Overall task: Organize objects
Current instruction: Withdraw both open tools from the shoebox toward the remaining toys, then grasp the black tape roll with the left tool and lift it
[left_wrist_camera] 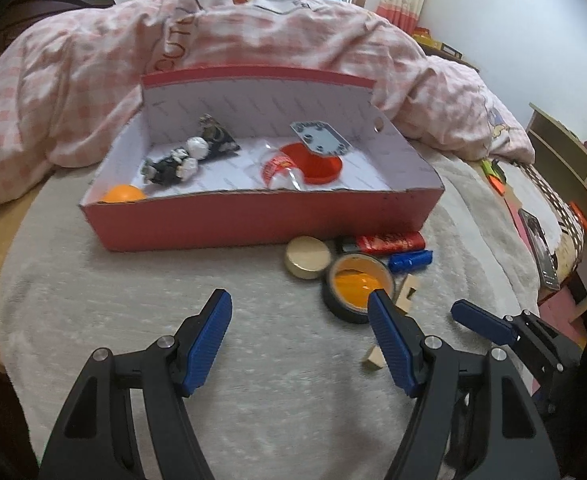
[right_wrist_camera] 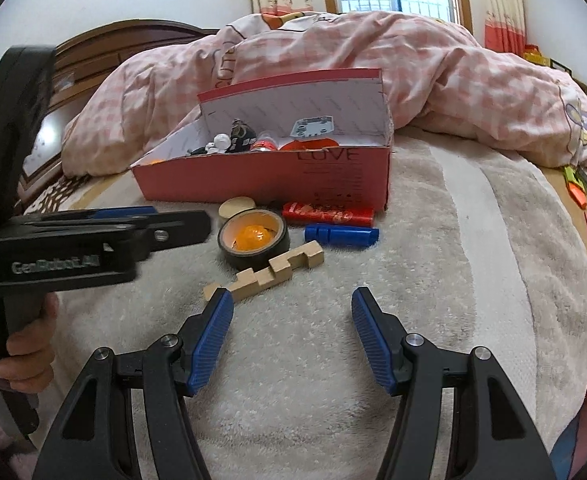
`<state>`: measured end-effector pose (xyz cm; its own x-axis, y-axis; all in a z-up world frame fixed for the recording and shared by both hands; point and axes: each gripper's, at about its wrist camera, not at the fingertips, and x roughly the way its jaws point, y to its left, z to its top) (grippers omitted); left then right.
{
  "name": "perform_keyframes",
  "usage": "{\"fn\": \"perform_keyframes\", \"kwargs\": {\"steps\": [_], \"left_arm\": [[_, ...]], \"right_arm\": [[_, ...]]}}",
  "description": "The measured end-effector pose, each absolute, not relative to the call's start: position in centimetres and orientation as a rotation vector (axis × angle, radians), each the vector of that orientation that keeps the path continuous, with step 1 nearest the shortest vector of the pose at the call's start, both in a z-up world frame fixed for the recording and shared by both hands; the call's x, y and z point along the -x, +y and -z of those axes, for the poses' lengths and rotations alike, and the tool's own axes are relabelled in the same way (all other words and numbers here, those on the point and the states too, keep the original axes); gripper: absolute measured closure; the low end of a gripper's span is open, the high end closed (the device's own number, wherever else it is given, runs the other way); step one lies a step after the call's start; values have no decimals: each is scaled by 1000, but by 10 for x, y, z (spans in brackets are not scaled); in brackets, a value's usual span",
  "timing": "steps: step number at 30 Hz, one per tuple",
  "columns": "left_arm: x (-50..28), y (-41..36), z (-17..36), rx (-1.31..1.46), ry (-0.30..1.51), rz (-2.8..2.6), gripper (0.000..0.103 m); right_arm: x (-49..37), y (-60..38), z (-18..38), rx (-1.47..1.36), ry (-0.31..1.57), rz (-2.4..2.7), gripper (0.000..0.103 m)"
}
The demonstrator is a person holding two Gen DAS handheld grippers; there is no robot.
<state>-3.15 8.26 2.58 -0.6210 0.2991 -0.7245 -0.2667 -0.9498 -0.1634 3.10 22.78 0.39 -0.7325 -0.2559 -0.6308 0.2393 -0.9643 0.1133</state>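
A red cardboard box (left_wrist_camera: 253,220) (right_wrist_camera: 253,184) stands open on the bed, holding an orange ball (left_wrist_camera: 123,193), small toy figures (left_wrist_camera: 185,158), a red bowl (left_wrist_camera: 317,164) and a clear bottle. In front of it lie a round gold lid (left_wrist_camera: 308,257) (right_wrist_camera: 235,206), a black tape roll with an orange ball inside (left_wrist_camera: 355,286) (right_wrist_camera: 253,240), a red packet (left_wrist_camera: 389,242) (right_wrist_camera: 327,214), a blue cylinder (left_wrist_camera: 409,260) (right_wrist_camera: 341,236) and a notched wooden piece (right_wrist_camera: 269,270). My left gripper (left_wrist_camera: 299,304) is open and empty, close to the tape roll. My right gripper (right_wrist_camera: 293,300) is open and empty, just short of the wooden piece.
A pink checked quilt (left_wrist_camera: 253,40) is piled behind the box. A fluffy beige blanket (right_wrist_camera: 373,320) covers the bed. The right bed edge holds small orange and green items (left_wrist_camera: 493,176). A wooden shelf (left_wrist_camera: 565,152) stands to the right. My left gripper (right_wrist_camera: 133,232) shows side-on in the right wrist view.
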Motion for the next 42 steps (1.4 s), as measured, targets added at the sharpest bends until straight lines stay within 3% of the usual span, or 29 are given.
{"fn": "perform_keyframes", "kwargs": {"steps": [10,24,28,34,42], "left_arm": [[51,112,-17,1255,-106,-2540,32],[61,134,-7,1291,-35,-2600,32],[59,136,-6,1280,9,-2602,37],[54,132,-11,1264,-18,-2559,54],[46,121,-22,1228,16,-2585,54]], "right_arm": [[-35,230,-2,-983,-11,2702,40],[-34,236,4,-1000,-47,2695,40],[-34,236,4,-1000,-43,2696,40],[-34,235,5,-1002,-36,2695,38],[-34,234,7,-1002,-27,2694,36]]}}
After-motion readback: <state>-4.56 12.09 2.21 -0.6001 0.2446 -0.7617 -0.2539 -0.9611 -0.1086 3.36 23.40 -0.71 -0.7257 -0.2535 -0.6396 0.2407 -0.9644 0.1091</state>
